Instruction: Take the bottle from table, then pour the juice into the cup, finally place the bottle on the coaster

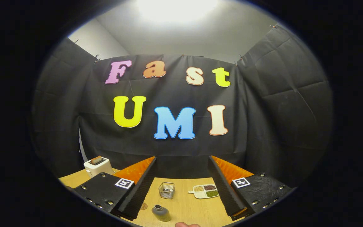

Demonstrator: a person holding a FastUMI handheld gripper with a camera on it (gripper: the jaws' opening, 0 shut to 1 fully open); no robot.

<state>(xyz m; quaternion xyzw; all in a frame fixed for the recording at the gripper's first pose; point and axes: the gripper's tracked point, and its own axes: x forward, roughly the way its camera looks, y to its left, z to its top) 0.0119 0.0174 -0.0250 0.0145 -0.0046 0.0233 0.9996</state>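
Note:
A small dark grey bottle (161, 213) with an open neck stands upright on the wooden table (187, 205), between my fingers and a little left of their middle. My gripper (183, 189) is open, its two fingers spread wide above the table with nothing held. A round brown coaster (143, 206) lies on the table just left of the bottle, partly hidden by my left finger (137, 192). I cannot pick out a cup for certain.
A small wire basket (166, 190) stands beyond the bottle. A white divided dish (205, 191) with grains sits to its right, beside my right finger. A white toaster (97, 165) stands at the far left by the booth wall. A fingertip (187, 224) shows near the table's front.

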